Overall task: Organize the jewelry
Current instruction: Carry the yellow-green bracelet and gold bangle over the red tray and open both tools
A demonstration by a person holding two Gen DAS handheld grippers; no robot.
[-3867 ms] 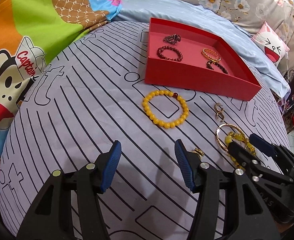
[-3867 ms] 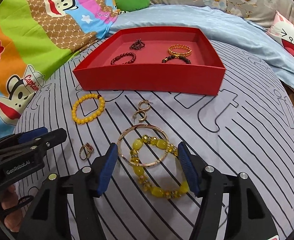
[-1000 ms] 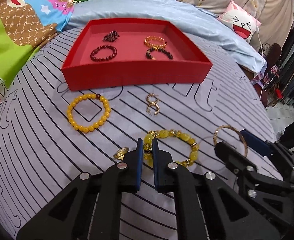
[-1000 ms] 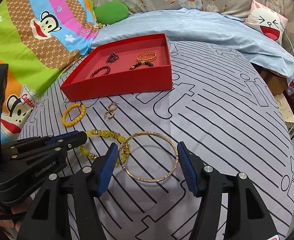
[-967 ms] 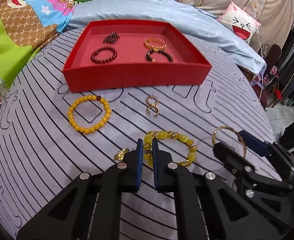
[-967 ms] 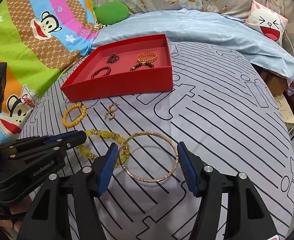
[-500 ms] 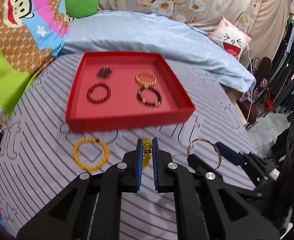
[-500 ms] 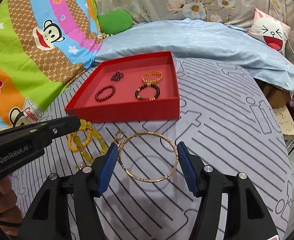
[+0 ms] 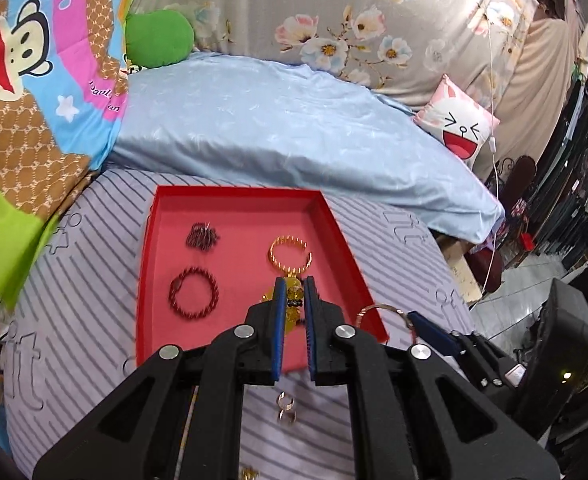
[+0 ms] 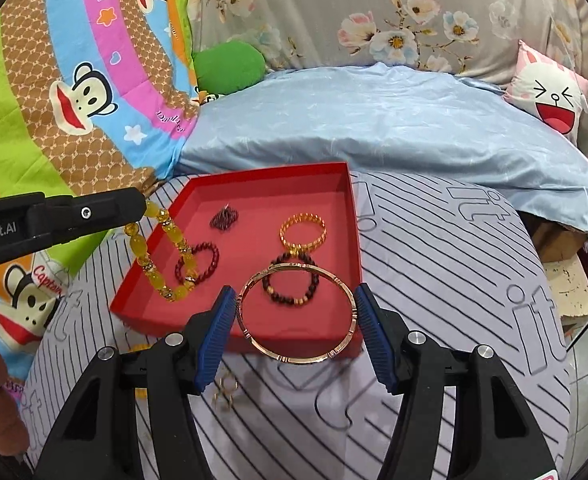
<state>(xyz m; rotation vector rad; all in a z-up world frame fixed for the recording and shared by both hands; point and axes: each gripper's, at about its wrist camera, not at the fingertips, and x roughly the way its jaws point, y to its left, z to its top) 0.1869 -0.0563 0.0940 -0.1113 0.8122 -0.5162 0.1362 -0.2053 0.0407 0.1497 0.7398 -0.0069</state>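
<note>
My left gripper (image 9: 293, 294) is shut on a chunky yellow bead bracelet (image 10: 156, 254), which hangs from its tips above the left wall of the red tray (image 10: 350, 216). My right gripper (image 10: 296, 314) is shut on a thin gold bangle (image 10: 296, 356), held flat just over the tray's front wall. In the tray lie a dark red bead bracelet (image 9: 193, 293), a small dark cluster (image 9: 202, 237), a gold chain bracelet (image 9: 291, 254) and a dark bead bracelet (image 10: 291, 279). Gold earrings (image 9: 285, 408) lie on the striped cloth in front of the tray.
The tray sits on a grey striped cloth (image 10: 454, 264) over a round surface. A blue blanket (image 10: 374, 128), a cartoon monkey quilt (image 10: 74, 88), a green cushion (image 10: 228, 66) and a cat pillow (image 10: 550, 80) lie behind. A small gold ring (image 9: 249, 473) lies near the front edge.
Both grippers have risen and moved forward over the tray, the left carrying the yellow bracelet and the right carrying the gold bangle. The loose yellow bead bracelet has dropped out of view.
</note>
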